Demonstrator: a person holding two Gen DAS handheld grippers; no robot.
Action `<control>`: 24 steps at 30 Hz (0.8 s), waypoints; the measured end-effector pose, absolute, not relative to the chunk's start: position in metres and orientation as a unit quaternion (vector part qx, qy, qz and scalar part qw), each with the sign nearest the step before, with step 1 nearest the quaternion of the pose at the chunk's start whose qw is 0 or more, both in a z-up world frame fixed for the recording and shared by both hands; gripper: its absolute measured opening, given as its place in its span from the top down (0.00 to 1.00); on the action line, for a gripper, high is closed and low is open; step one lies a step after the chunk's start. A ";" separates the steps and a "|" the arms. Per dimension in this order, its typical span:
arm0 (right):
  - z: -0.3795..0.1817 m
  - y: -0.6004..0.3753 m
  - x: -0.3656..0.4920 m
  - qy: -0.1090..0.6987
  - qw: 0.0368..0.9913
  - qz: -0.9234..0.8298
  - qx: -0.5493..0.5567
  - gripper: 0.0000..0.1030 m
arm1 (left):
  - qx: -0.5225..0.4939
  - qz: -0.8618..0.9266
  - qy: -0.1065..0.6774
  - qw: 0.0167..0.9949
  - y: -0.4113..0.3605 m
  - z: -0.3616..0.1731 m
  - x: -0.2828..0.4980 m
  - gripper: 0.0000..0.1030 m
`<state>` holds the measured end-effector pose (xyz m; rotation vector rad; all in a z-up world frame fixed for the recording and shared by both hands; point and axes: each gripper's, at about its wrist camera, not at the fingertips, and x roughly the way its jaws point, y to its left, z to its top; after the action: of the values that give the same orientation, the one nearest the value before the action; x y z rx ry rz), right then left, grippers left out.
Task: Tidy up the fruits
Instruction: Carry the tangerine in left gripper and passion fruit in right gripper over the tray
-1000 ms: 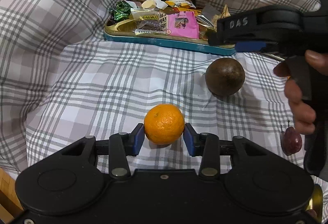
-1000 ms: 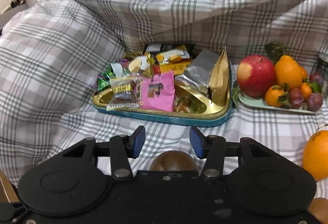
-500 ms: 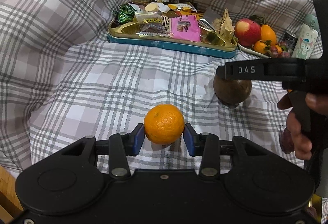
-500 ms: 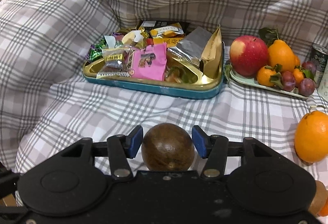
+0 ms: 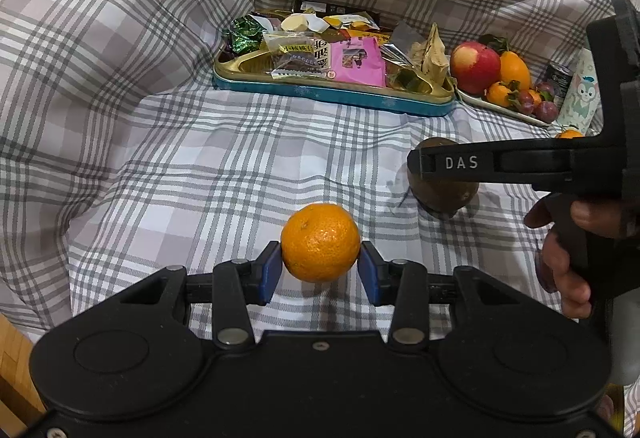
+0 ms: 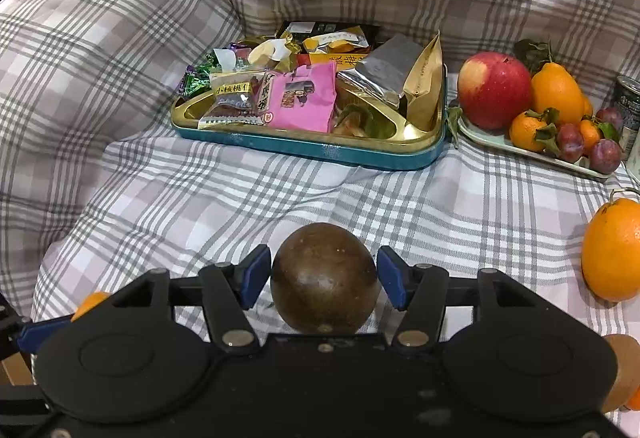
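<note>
The small orange (image 5: 320, 242) is being held between the blue pads of the left tongs (image 5: 320, 268), which are partly closed and pressing on both of its sides, so that it can be carried clear of the checked bedcover (image 5: 224, 165). The brown round fruit (image 6: 325, 278) is being straddled by the right tongs (image 6: 323, 277); their jaws are opening, a narrow gap is showing on each side, and the fruit is resting on the cover, so it is probably being lined up for a grip. The fruit plate (image 6: 520, 151), already loaded with an apple (image 6: 494, 95), is standing just beside the snack tin (image 6: 312, 147), well beyond both fruits, and is judged the likely destination. A larger orange (image 6: 612, 250) is lying loose off to the right.
</note>
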<state>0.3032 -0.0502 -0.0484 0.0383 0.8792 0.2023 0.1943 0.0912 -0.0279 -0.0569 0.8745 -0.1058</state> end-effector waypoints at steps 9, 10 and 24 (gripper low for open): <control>-0.040 -0.057 0.290 0.410 0.905 0.106 0.023 0.42 | -0.025 -0.053 0.422 0.905 0.089 -0.021 0.187 0.52; -0.037 -0.059 0.287 0.407 0.907 0.107 0.026 0.42 | -0.022 -0.054 0.422 0.905 0.088 -0.019 0.185 0.52; 0.003 -0.083 0.220 0.388 0.909 0.143 0.059 0.42 | 0.006 -0.081 0.441 0.894 0.073 -0.015 0.144 0.52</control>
<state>0.2198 -0.0831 0.0032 0.1210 0.8004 0.2942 0.1440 0.0726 -0.0150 0.0129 0.9145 -0.1675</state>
